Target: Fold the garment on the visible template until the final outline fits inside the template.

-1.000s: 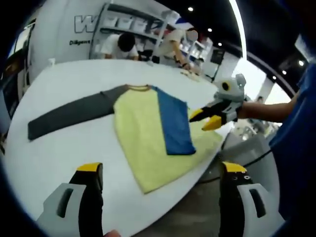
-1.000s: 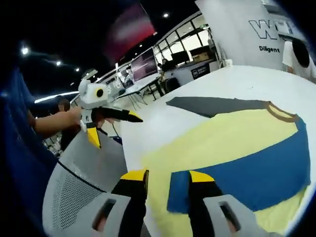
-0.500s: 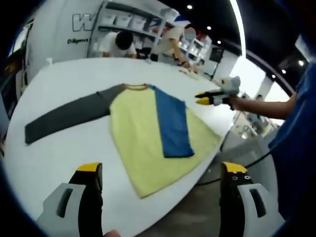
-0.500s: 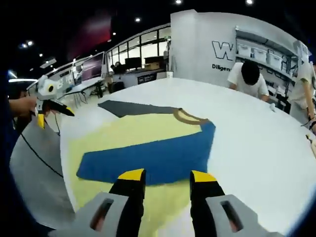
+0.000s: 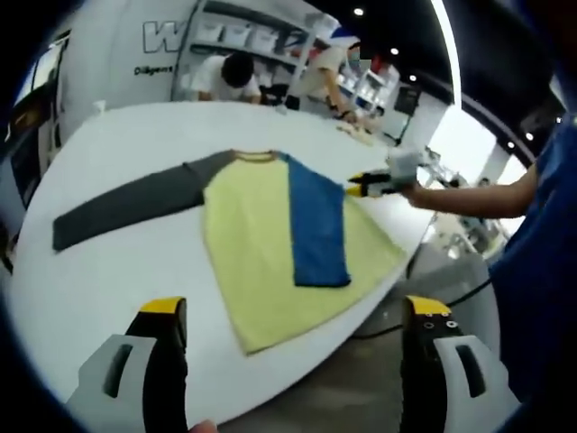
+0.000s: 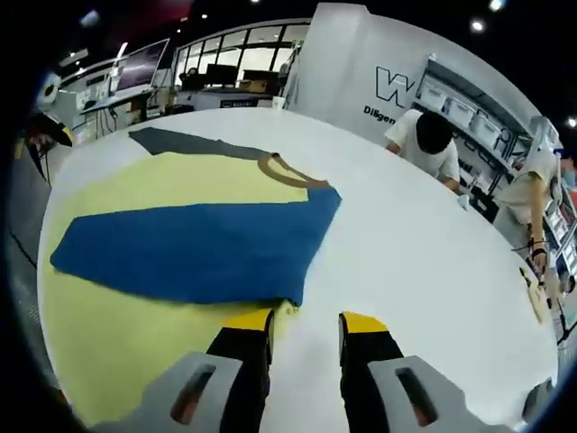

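A raglan shirt (image 5: 270, 244) lies flat on a white round table (image 5: 117, 271), collar toward a wall lettered "W" and "Diligent", the rest cut off. Its blue sleeve (image 6: 194, 248) is folded across the yellow body, the grey sleeve (image 5: 126, 200) outstretched. The left gripper (image 5: 293, 316) gapes wide, empty; the right gripper (image 6: 302, 325), narrowly parted, holds nothing at the hem.

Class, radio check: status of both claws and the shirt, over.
Left claw open, empty, above the near table edge. Right claw open, empty, at the shirt's edge by the folded blue sleeve. Grey sleeve still spread out. Nothing in the way.
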Demonstrator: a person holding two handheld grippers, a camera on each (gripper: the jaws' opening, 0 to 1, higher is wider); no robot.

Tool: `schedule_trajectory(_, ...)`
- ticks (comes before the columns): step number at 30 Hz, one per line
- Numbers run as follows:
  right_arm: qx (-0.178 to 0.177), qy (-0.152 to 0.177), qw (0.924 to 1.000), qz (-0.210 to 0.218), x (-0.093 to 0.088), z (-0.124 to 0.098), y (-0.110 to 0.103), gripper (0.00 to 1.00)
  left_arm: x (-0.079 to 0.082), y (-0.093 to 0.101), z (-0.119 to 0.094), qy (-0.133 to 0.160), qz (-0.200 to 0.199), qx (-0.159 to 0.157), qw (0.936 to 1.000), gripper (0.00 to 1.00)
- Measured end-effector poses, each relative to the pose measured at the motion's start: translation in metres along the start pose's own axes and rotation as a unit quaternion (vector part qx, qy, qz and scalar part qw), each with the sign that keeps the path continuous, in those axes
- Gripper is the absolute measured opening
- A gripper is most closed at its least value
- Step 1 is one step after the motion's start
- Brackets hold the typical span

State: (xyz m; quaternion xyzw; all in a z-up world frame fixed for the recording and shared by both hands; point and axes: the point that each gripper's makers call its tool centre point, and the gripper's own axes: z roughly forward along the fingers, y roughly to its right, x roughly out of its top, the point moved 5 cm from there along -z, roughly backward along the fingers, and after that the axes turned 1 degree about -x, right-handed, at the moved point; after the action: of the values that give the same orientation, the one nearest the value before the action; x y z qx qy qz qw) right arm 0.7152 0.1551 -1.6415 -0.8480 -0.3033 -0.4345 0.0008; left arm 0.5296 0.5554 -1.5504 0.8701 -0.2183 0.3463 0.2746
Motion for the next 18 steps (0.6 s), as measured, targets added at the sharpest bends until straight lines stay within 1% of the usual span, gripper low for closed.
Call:
schedule_trajectory(3, -0.007, 0.010, 0.9998, -0.013, 0.006, 0.002, 0.000, 0.26, -0.003, 0.002, -0.001, -0.003, -0.007, 0.008, 0.9999, 0.96)
schedule_trajectory(8, -0.014, 0.026, 0.9995, -0.013, 0.012, 0.013, 0.007, 0.22, -0.007, 0.008, -0.003, 0.009, -0.029, 0.020, 0.9993, 0.95)
schedule_trajectory(11, -0.018, 0.037, 0.9991, -0.013, 0.014, 0.013, 0.012, 0.20, -0.009, 0.007, -0.003, 0.010, -0.034, 0.028, 0.9990, 0.95)
schedule_trajectory(14, -0.008, 0.043, 0.9990, -0.011, 0.013, 0.012, 0.015, 0.13, -0.009, 0.007, -0.002, 0.012, -0.038, 0.033, 0.9987, 0.94)
schedule_trajectory(18, -0.008, 0.043, 0.9990, -0.010, 0.012, 0.014, 0.024, 0.04, -0.006, 0.006, -0.001, 0.016, -0.040, 0.038, 0.9984, 0.94)
